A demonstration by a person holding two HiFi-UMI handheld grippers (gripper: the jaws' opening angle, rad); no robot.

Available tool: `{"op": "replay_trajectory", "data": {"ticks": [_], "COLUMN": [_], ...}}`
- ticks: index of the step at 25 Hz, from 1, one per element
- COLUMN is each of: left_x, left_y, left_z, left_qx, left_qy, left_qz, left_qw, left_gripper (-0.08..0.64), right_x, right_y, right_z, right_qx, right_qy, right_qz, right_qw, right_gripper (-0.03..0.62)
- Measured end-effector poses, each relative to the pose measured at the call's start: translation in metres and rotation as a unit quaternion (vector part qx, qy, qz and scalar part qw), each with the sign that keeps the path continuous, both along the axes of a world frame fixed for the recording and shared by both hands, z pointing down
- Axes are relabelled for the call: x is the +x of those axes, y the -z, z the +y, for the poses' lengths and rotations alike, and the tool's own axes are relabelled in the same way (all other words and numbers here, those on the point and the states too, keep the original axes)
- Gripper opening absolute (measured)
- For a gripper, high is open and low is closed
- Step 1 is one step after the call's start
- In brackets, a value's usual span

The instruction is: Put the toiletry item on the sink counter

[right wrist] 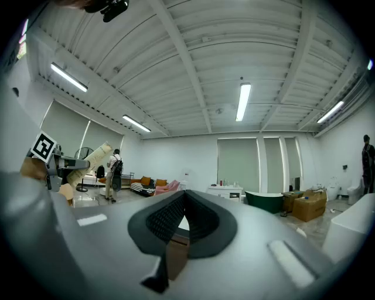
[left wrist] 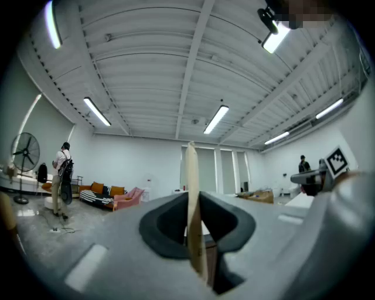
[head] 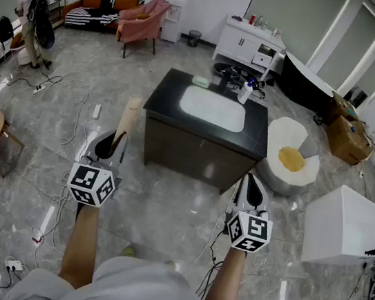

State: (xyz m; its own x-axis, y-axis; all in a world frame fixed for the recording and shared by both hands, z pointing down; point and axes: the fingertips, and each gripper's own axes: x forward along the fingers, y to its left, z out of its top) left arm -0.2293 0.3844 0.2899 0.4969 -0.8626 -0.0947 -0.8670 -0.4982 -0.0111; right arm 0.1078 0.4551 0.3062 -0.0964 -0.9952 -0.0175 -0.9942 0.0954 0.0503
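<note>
The left gripper [head: 114, 145] clamps the cream tube [head: 129, 116]; the right gripper [head: 250, 190] is closed and empty. Step closer, then lower the tube onto the bare black surface [head: 162, 92] beside the basin [head: 213, 108].

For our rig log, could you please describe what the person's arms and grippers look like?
The left gripper and right gripper each have a pale grey body, black-lined jaws and a white cube bearing black square markers. The forearms are bare, and the person wears a white top.
</note>
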Motion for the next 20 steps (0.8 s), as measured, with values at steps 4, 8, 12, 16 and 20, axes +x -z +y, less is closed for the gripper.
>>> {"op": "replay_trajectory", "data": {"ticks": [4, 8, 12, 16, 20], "left_x": [0.004, 0.006, 0.002, -0.007, -0.015], "left_y": [-0.004, -0.005, -0.008, -0.010, -0.012], "left_z": [0.003, 0.002, 0.002, 0.002, 0.003], "left_qx": [-0.001, -0.003, -0.005, -0.007, -0.006], "left_qy": [-0.003, -0.006, -0.007, -0.007, -0.018], "left_qz": [-0.001, -0.001, -0.001, 0.002, -0.012], "left_qw": [1.0000, 1.0000, 1.0000, 1.0000, 0.9998], "left_gripper": [0.048, 0.049, 0.049, 0.049, 0.049], "right_x": [0.001, 0.000, -0.010, -0.022, -0.036], "right_y": [-0.004, -0.002, -0.003, -0.005, -0.006], "right_z": [0.003, 0.002, 0.003, 0.000, -0.001], "right_qx": [-0.001, -0.001, -0.002, -0.009, -0.009], "right_qy": [0.001, 0.003, 0.017, 0.020, 0.023], "right_qz": [0.001, 0.002, 0.003, 0.015, 0.004], "right_qw": [1.000, 1.000, 1.000, 1.000, 1.000], "right_gripper": [0.003, 0.003, 0.003, 0.003, 0.003]}}
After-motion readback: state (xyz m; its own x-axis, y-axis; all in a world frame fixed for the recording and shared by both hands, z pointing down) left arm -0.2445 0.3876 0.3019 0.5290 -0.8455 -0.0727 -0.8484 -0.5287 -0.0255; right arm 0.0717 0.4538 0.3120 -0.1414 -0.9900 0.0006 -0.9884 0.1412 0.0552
